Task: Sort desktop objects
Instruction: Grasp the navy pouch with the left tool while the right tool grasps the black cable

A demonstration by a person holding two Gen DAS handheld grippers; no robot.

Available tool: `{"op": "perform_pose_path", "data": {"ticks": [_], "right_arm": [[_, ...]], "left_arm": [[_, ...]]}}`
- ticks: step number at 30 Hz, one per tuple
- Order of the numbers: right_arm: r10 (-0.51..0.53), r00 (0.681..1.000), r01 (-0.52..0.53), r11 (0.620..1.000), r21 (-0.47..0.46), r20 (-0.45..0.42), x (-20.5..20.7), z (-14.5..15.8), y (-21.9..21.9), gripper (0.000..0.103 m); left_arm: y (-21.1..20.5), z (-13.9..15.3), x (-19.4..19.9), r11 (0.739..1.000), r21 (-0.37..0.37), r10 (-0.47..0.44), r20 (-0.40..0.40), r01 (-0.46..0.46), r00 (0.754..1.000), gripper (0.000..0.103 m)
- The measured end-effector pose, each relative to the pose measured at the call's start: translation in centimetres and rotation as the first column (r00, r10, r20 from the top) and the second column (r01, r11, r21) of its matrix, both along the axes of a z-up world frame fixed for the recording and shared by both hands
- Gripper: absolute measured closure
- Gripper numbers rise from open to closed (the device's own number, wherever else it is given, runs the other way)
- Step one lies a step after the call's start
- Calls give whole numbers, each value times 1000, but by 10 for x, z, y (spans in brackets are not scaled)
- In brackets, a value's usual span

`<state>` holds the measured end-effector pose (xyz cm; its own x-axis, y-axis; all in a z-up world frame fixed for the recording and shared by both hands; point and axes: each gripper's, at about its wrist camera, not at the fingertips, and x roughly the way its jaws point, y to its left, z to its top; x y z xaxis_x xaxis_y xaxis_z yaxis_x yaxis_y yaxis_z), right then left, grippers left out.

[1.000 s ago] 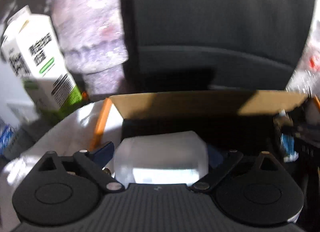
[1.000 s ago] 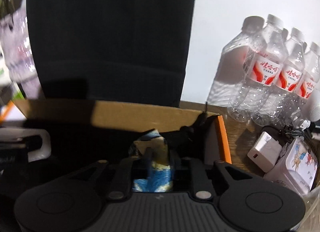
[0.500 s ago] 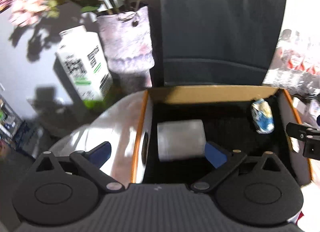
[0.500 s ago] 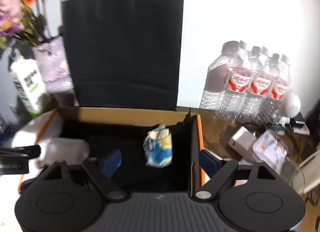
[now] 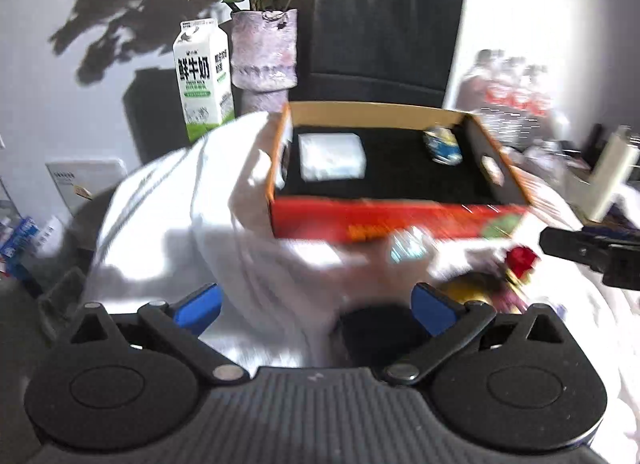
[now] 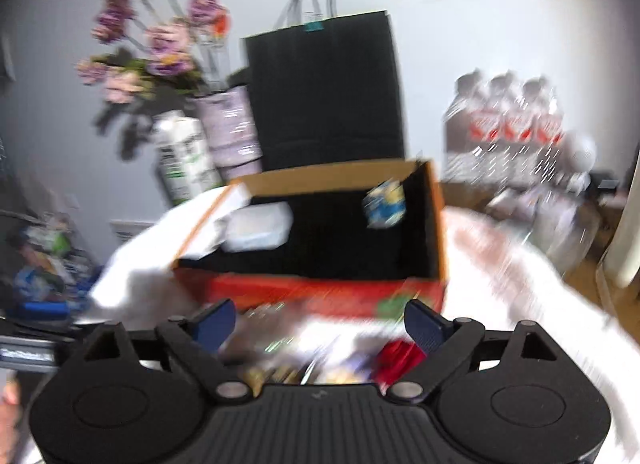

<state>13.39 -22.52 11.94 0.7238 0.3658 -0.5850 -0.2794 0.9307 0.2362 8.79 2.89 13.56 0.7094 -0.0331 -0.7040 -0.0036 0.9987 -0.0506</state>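
Red-fronted box [image 5: 384, 220] with black lining; white packet [image 5: 332, 156]; blue-and-yellow wrapper [image 5: 442, 146]; black bag [image 5: 384, 28].

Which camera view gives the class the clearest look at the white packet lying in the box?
The left wrist view. There the white packet lies fairly sharp on the black lining at the left end of the box, its flat rectangular top in full sight. In the right wrist view the same packet is smeared by motion blur, its edges soft.

Cardboard box [image 5: 372, 112], matt; white cloth [image 5: 172, 216], creased.
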Motion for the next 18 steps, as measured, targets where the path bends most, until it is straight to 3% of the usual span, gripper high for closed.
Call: {"op": "perform_pose_path", "data": {"ticks": [2,5,11,13,15,18], "right_arm": [[17,1000,-17,998,53,10,-33,-8,-8,11],[9,999,-12,997,83,45,-80,-23,-14,3],[-56,976,63,998,-30,209,-164,-58,-11,0],[-76,968,88,995,-41,239,-187,-74,-10,0],[-84,961,99,994,-42,265,-205,-91,-9,0],[-106,953,124,991,-45,285,-220,-110,-9,0]], "left_arm": [[7,-7,-33,995,-96,-9,11,10,1000,0],[16,-20,-80,978,-206,52,26,-46,998,0],[20,-55,-165,970,-212,158,162,-122,974,0],[14,-66,-181,981,-172,123,176,-93,977,0],[2,-74,-189,996,-81,42,205,-26,978,0],[-16,-80,-190,999,43,-36,272,26,962,0]]}}
